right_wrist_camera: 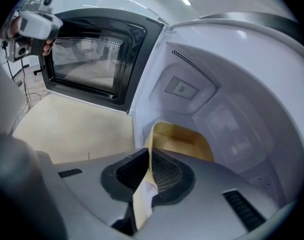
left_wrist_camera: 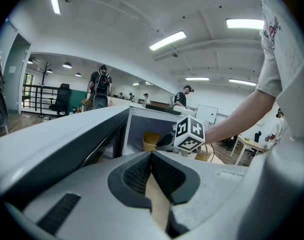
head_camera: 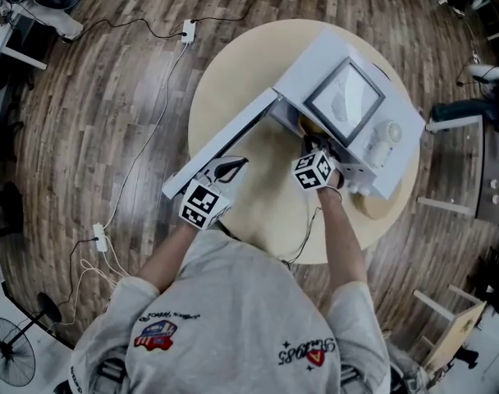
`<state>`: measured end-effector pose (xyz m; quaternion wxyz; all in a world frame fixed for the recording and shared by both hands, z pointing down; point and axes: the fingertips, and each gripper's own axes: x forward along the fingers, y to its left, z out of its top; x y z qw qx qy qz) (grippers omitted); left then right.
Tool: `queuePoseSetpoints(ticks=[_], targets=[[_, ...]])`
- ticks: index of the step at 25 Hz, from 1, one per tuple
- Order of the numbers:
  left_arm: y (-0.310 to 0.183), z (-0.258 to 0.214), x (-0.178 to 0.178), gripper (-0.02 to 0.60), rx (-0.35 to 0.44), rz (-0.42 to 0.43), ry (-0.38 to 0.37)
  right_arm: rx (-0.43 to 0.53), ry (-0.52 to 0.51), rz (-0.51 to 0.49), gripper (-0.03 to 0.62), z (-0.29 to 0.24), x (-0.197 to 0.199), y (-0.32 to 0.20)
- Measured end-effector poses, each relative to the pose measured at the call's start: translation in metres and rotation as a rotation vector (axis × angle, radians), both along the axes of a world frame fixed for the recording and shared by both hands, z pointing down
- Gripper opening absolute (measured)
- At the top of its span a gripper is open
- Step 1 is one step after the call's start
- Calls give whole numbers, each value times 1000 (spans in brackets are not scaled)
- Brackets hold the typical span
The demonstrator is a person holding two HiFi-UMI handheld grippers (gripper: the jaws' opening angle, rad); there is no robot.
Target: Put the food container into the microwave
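Note:
A white microwave [head_camera: 348, 97] stands on the round beige table [head_camera: 258, 203] with its door [head_camera: 225, 142] swung wide open to the left. The yellow food container [right_wrist_camera: 184, 139] sits inside the cavity, near the front. My right gripper [right_wrist_camera: 149, 159] is shut on its near rim, reaching into the opening [head_camera: 315, 142]. My left gripper [head_camera: 231, 169] hovers by the outer edge of the door, jaws shut with nothing between them [left_wrist_camera: 151, 156]. In the left gripper view the container [left_wrist_camera: 151, 140] shows inside the cavity behind the right gripper's marker cube [left_wrist_camera: 189, 134].
Cables and power strips [head_camera: 186, 31] lie on the wooden floor left of the table. Wooden furniture [head_camera: 455, 327] stands at the lower right. People stand in the far background [left_wrist_camera: 99, 86]. The door's mesh window [right_wrist_camera: 89, 59] faces the cavity.

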<state>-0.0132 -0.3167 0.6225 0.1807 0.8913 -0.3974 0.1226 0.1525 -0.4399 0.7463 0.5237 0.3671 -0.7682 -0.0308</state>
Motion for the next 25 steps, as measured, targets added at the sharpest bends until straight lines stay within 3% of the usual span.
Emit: queuePoseSetpoints(ticks=[25], targets=[[0, -1, 0, 5, -5, 19, 8, 54, 47, 53, 35, 1, 14, -25]])
